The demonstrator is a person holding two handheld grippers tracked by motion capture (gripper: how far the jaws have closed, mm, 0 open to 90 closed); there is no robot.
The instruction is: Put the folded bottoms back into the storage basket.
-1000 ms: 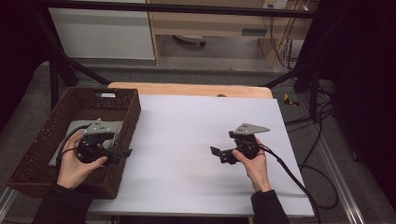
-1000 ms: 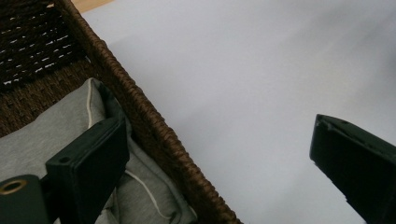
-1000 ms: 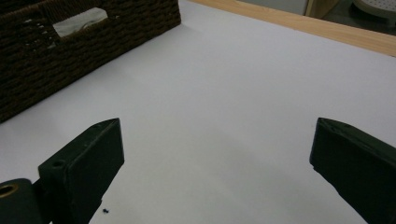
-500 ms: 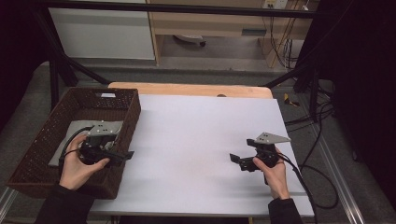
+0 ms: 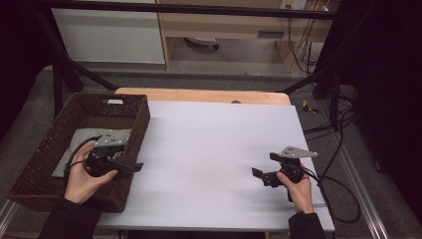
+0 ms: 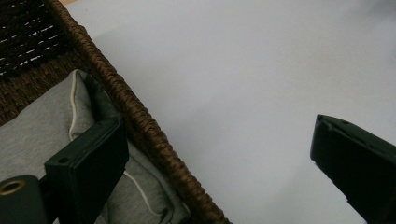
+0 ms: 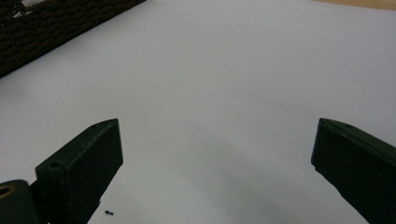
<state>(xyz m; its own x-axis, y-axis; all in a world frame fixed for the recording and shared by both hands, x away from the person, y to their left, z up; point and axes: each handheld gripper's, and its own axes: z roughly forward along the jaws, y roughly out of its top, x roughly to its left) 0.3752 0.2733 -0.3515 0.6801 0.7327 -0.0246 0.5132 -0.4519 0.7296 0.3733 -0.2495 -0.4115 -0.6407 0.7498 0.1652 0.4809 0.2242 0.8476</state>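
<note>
Folded grey cloth [image 5: 82, 149], with a pale seam along its edge, lying flat on the floor of the dark woven basket [image 5: 142, 117] at the left end of the white table [image 5: 214, 144]. The left gripper [image 5: 130, 168] hangs over the basket's near right wall, held in the left hand [image 5: 82, 179]; its jaws are spread wide and straddle the wicker rim, one above the cloth [image 6: 42, 126] and the other over bare tabletop, grasping nothing. The right gripper [image 5: 259, 175], held in the right hand [image 5: 298, 189], sits low over the table's near right part, well apart from the basket, jaws likewise spread and empty, pointing toward the basket wall [image 7: 60, 28].
</note>
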